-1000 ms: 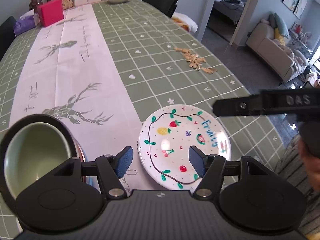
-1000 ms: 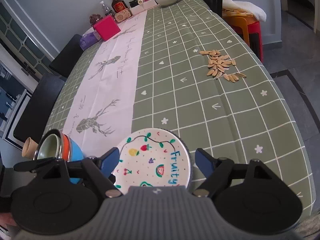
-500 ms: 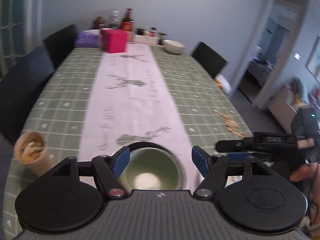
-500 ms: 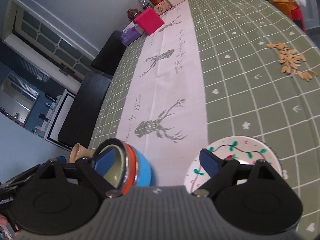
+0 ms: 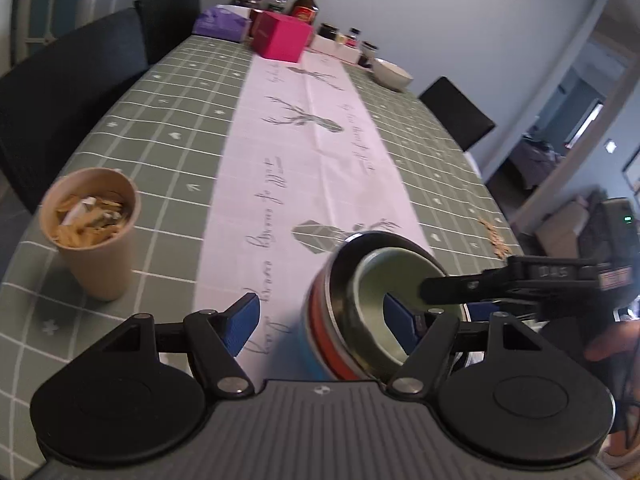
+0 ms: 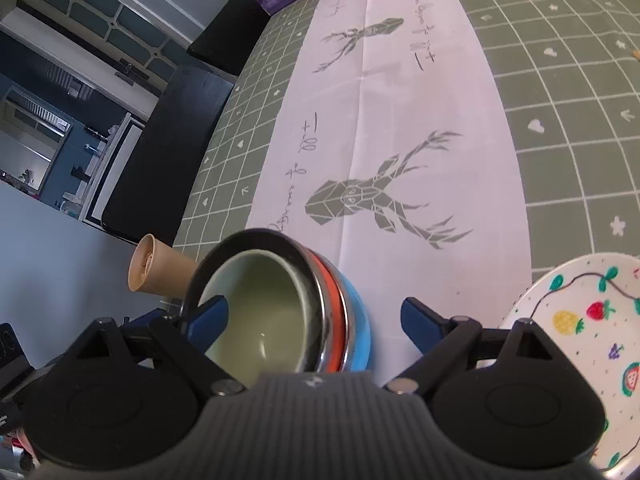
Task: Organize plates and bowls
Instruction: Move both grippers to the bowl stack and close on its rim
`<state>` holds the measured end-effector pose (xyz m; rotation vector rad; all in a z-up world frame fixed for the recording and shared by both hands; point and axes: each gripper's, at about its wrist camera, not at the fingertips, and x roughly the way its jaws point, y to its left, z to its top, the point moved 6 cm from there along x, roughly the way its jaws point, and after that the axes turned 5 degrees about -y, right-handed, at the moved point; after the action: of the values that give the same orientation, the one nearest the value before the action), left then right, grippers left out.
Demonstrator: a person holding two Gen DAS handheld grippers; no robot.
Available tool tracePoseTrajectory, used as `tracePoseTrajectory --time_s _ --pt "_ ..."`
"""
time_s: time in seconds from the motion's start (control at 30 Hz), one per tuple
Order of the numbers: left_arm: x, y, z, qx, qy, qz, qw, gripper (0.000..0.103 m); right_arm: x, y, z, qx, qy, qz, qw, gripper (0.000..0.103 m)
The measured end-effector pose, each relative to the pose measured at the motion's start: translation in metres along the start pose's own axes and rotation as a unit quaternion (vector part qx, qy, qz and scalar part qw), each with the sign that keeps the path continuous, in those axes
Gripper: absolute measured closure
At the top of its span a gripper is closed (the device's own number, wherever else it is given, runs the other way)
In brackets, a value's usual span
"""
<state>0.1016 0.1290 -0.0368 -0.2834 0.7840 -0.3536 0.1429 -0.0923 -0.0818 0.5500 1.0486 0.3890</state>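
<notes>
A stack of bowls (image 5: 360, 312), blue and orange outside with a pale green bowl on top, stands on the white table runner; it also shows in the right wrist view (image 6: 280, 320). My left gripper (image 5: 324, 324) is open, its jaws either side of the stack's near wall. My right gripper (image 6: 312, 316) is open over the stack, its left finger inside the green bowl. It also shows in the left wrist view (image 5: 448, 288). A white plate with painted fruit (image 6: 580, 340) lies to the right of the stack.
A paper cup of scraps (image 5: 94, 232) stands on the left near the table edge. A pink box (image 5: 282, 36), bottles and a white bowl (image 5: 392, 74) are at the far end. Seeds (image 5: 494, 236) lie at the right. Black chairs line the left side.
Both grippers have swung left from the fruit plate to the bowl stack. The right gripper's left finger now reaches into the green bowl. Both stay open.
</notes>
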Motion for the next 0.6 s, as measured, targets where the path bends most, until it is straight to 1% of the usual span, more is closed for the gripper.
tracePoseTrajectory --time_s 0.07,0.2,0.33,0.4,0.43,0.5,0.53,0.6 --pt "0.007 0.0 -0.002 -0.006 0.007 -0.01 0.9999 0.02 0.004 -0.005 -0.005 0.003 0.0 -0.005 1.0 0.012" --pt "0.027 0.004 -0.008 -0.033 0.038 -0.001 0.9987 0.02 0.012 -0.011 -0.012 0.014 0.005 -0.008 1.0 0.012" --pt "0.042 0.007 -0.015 -0.051 0.063 0.004 0.9967 0.02 0.02 -0.012 -0.018 0.01 0.013 -0.016 1.0 0.012" --pt "0.048 0.009 -0.019 -0.063 0.072 0.001 0.9954 0.019 0.023 -0.013 -0.022 0.011 0.02 -0.018 1.0 0.016" --pt "0.051 0.01 -0.02 -0.071 0.077 -0.002 0.9945 0.019 0.025 -0.014 -0.024 0.015 0.023 -0.014 1.0 0.02" --pt "0.056 0.01 -0.023 -0.078 0.09 -0.019 0.9927 0.02 0.023 -0.014 -0.023 0.018 0.01 -0.01 1.0 0.022" --pt "0.059 0.009 -0.025 -0.077 0.096 -0.026 0.992 0.02 0.023 -0.014 -0.023 0.02 0.007 -0.009 1.0 0.024" --pt "0.065 0.01 -0.029 -0.086 0.102 -0.03 0.9906 0.02 0.022 -0.015 -0.022 0.017 0.005 -0.01 1.0 0.025"
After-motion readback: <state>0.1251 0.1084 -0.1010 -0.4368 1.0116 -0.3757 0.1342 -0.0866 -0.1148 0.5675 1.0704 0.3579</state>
